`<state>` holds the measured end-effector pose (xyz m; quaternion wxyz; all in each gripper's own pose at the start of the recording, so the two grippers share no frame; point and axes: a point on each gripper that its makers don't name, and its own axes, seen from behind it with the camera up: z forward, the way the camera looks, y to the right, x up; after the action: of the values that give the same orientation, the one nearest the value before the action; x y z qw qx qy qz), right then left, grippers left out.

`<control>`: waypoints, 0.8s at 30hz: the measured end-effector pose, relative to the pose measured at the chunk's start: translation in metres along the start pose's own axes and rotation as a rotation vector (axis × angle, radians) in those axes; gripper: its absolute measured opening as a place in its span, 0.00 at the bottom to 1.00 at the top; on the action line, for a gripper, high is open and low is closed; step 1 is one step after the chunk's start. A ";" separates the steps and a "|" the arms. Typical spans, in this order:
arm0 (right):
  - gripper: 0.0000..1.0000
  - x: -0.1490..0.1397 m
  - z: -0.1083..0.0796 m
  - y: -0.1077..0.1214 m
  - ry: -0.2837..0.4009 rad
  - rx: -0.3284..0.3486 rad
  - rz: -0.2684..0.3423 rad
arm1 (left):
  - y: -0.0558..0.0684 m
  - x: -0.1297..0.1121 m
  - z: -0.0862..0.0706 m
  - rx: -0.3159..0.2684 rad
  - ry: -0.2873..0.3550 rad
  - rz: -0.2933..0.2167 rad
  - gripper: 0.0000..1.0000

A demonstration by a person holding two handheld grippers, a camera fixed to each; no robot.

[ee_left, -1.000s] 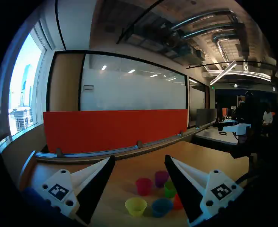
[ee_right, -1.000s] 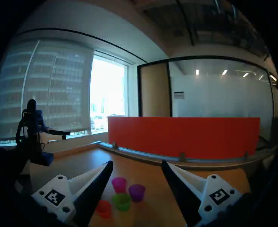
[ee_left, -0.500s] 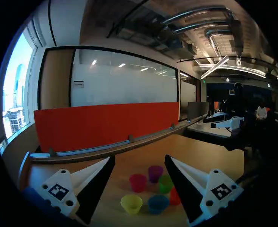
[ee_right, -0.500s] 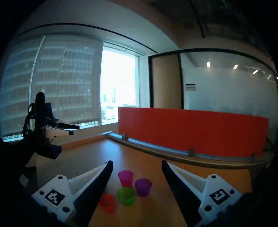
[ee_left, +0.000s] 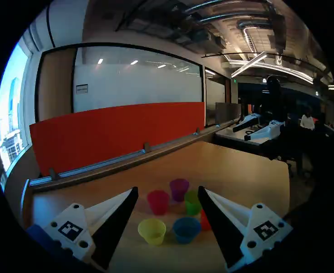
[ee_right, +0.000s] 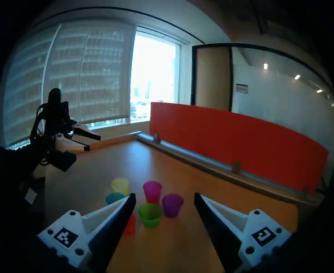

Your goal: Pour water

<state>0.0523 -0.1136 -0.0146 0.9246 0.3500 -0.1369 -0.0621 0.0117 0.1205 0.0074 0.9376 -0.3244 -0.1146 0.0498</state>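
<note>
The left gripper (ee_left: 167,188) and right gripper (ee_right: 164,194) hover with fingers spread wide, holding nothing. Just beyond, six coloured cups (ee_left: 158,201) stand clustered on the wooden table (ee_left: 240,173), none picked up, so pouring seems not yet begun.

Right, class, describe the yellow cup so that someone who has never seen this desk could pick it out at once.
Find the long red partition along the back of the wooden desk. Before it stands a cluster of small cups. The yellow cup sits on the cluster's edge beside the blue cup, and is the only yellow one.
</note>
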 end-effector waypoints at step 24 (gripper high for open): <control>0.99 -0.024 0.019 0.009 -0.070 0.032 -0.014 | 0.018 -0.068 0.027 -0.055 -0.150 0.047 0.97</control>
<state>0.0239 -0.1137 -0.0004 0.9132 0.3630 -0.1675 -0.0785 -0.0614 0.1393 0.0042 0.9157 -0.3482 -0.1782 0.0926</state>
